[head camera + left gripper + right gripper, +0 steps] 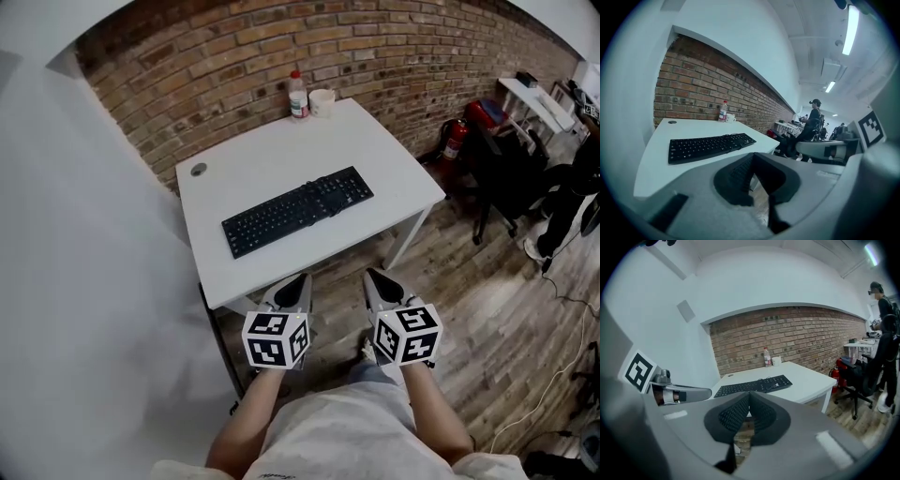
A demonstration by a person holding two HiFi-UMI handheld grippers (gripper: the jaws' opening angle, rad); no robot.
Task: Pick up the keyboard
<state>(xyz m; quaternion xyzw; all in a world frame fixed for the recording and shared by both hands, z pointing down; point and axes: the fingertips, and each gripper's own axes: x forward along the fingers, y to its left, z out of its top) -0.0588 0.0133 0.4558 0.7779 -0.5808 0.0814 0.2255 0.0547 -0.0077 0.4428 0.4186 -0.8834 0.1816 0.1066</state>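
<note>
The keyboard [297, 210] lies slantwise on the middle of the white table [272, 155], its left end nearer the front edge and its right end further back. It is well apart from the bottle [298, 97] and the mug [322, 101], which stand at the far edge by the brick wall. The left gripper [302, 279] and the right gripper [372, 275] sit side by side just short of the table's front edge, both pointing toward it and a little downward. Each has its jaws pressed together with nothing between them, and neither touches the keyboard. The step in hand looks like the approach, so the lift itself is not yet begun. To do it well, the jaws should open before the tips cross the table edge, since closed tips would only push the board away. The board is long, thin and flat, so one gripper at each short end seems the safest hold, with the lower pad slid under the rim and the upper pad set on the frame, not on the keys. Because the board lies at an angle, the left gripper has less far to reach than the right, and both would do best to meet their ends squarely. A dark cord seems to lie across the keys toward the right half; where it leads cannot be told, so the lift should be slow and level, with both ends rising together
</note>
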